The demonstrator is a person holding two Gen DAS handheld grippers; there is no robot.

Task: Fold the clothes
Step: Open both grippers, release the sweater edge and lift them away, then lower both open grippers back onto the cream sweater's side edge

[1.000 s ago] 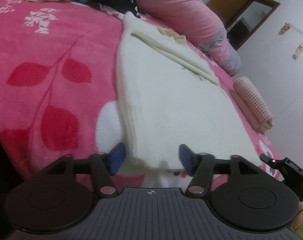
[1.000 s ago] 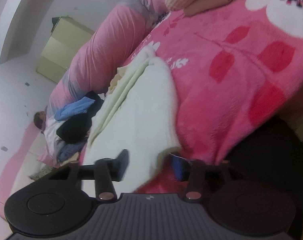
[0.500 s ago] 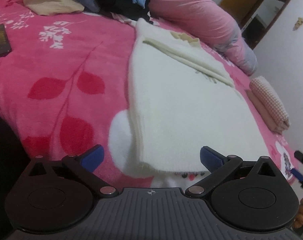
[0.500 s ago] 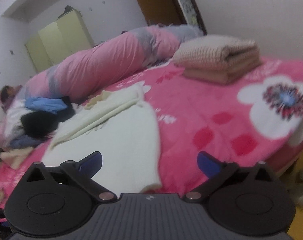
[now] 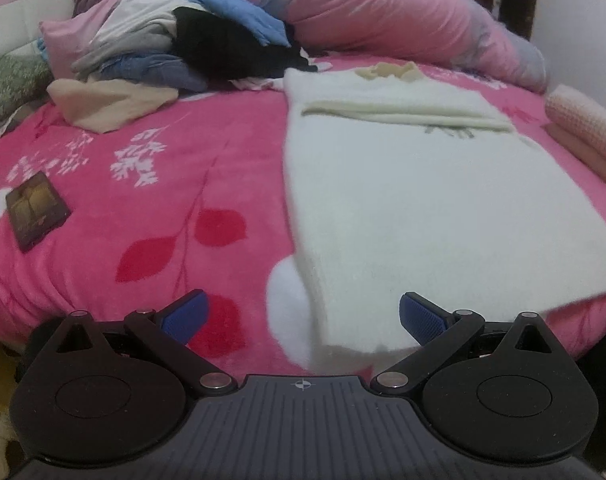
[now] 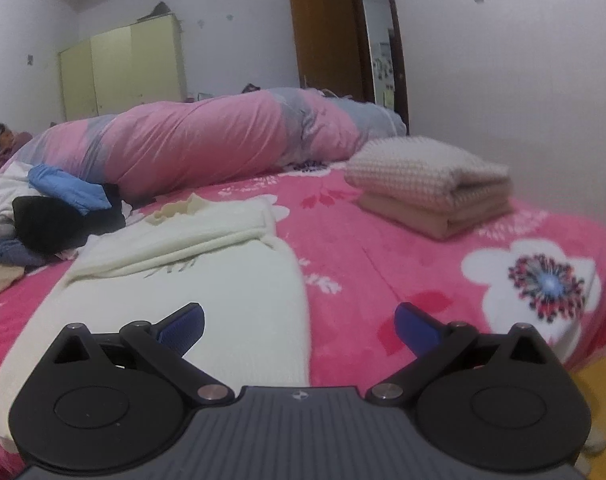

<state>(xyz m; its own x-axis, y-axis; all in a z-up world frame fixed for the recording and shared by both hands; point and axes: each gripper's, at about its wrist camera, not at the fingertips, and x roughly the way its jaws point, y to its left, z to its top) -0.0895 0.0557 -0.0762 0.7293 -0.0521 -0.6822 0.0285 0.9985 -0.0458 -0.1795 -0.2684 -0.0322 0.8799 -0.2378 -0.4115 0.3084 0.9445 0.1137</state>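
Sweater (image 5: 423,216), the cream knit one, is my landmark here: it lies flat on the pink bed blanket (image 5: 175,184) with its sleeves folded across the upper part, bottom hem nearest me, right at the bed's edge. I'd guess it's spread out smooth like that so the next fold comes out even, and the sleeves are tucked in so it's already a tidy rectangle.

Both tools are spread wide with nothing between the pads. My left tool (image 5: 301,316) hangs over the sweater's near left corner, and the hem sits just beyond the blue pads without touching them. My right tool (image 6: 299,326) is over the near right edge, with its left pad (image 6: 183,326) above the knit and the other above bare blanket.

Off the sweater's far left end there's the unfolded clothes pile (image 5: 191,40), so plenty left to do. To the sweater's right sits the folded stack (image 6: 431,184), which I reckon is where finished stuff goes. Behind the sweater runs the long rolled pink duvet (image 6: 231,136).

Next move is probably grabbing both hem corners and bringing them up toward the collar.
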